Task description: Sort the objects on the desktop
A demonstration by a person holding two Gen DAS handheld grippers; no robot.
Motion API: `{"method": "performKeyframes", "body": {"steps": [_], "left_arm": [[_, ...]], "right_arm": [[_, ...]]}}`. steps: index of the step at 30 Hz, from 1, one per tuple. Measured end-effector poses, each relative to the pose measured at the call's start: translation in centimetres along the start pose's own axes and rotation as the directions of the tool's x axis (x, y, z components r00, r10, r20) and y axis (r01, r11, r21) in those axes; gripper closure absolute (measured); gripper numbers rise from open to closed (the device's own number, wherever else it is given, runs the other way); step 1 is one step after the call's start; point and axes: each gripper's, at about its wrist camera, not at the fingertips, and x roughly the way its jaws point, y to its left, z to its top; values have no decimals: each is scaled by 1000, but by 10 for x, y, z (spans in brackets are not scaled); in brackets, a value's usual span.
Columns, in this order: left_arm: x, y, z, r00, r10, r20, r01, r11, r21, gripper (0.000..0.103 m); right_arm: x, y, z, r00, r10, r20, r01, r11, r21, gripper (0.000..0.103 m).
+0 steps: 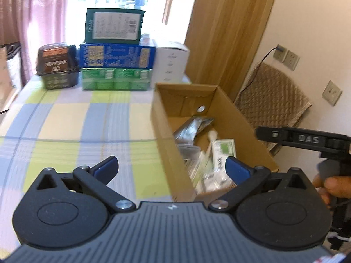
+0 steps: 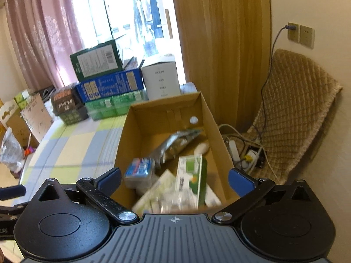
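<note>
An open cardboard box (image 1: 166, 131) (image 2: 125, 144) stands on the right part of the checked tablecloth (image 1: 65, 120). Inside lie a silver pouch (image 2: 175, 144) (image 1: 193, 127), a green and white carton (image 2: 193, 175) (image 1: 223, 151), a blue and white plastic pack (image 2: 140, 171) and a small white round thing (image 2: 201, 148). My left gripper (image 1: 172, 165) hangs open over the box's near left wall, nothing between its blue pads. Above the box's near end my right gripper (image 2: 175, 178) is open and empty too. Its side shows at the right of the left wrist view, held by a hand (image 1: 333, 186).
At the table's far end are stacked a dark green box (image 1: 114, 25), a blue box (image 1: 116, 55), green packs (image 1: 116, 79), a brown tub (image 1: 57, 63) and a white box (image 1: 171, 63). Right of the table, a quilted chair (image 2: 296, 109) and a power strip with cables (image 2: 241, 151).
</note>
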Motion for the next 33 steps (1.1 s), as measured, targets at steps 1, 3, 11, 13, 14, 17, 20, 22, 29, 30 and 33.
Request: {"method": "performKeyframes", "body": {"steps": [1, 3, 11, 13, 14, 17, 20, 22, 29, 30, 33], "left_arm": [[-5, -2, -5, 1000, 25, -6, -25, 1000, 7, 1], [-14, -5, -15, 998, 59, -15, -58, 998, 21, 1], [-38, -5, -43, 998, 43, -49, -44, 999, -12, 1], [-41, -8, -48, 998, 44, -48, -44, 999, -3, 1], [-42, -9, -50, 998, 42, -50, -42, 999, 3, 1], [-44, -12, -55, 998, 35, -57, -34, 999, 13, 1], [-44, -13, -58, 998, 33, -62, -32, 999, 23, 1], [-44, -14, -59, 997, 31, -63, -30, 999, 26, 1], [-43, -17, -60, 997, 43, -66, -41, 998, 42, 1], [-43, -17, -61, 997, 44, -64, -41, 998, 45, 1], [-45, -18, -61, 997, 59, -42, -57, 997, 58, 1]], "right_arm": [[-5, 2, -6, 1000, -2, -10, 2, 1000, 0, 2], [-15, 3, -17, 1000, -1, -24, 1, 1000, 7, 2], [-48, 5, -48, 999, -14, -30, 15, 998, 56, 2], [-54, 6, -53, 999, -22, -30, 23, 999, 43, 2], [-57, 7, -54, 999, -28, -30, 29, 999, 32, 2], [-62, 10, -58, 999, -38, -29, 38, 999, 10, 2], [-64, 10, -60, 999, -38, -29, 38, 999, 7, 2], [-64, 10, -61, 999, -35, -32, 35, 999, 10, 2], [-62, 12, -63, 999, -21, -42, 22, 1000, 5, 2], [-61, 12, -64, 999, -21, -43, 21, 1000, 6, 2], [-60, 13, -64, 999, -21, -41, 21, 1000, 6, 2]]}}
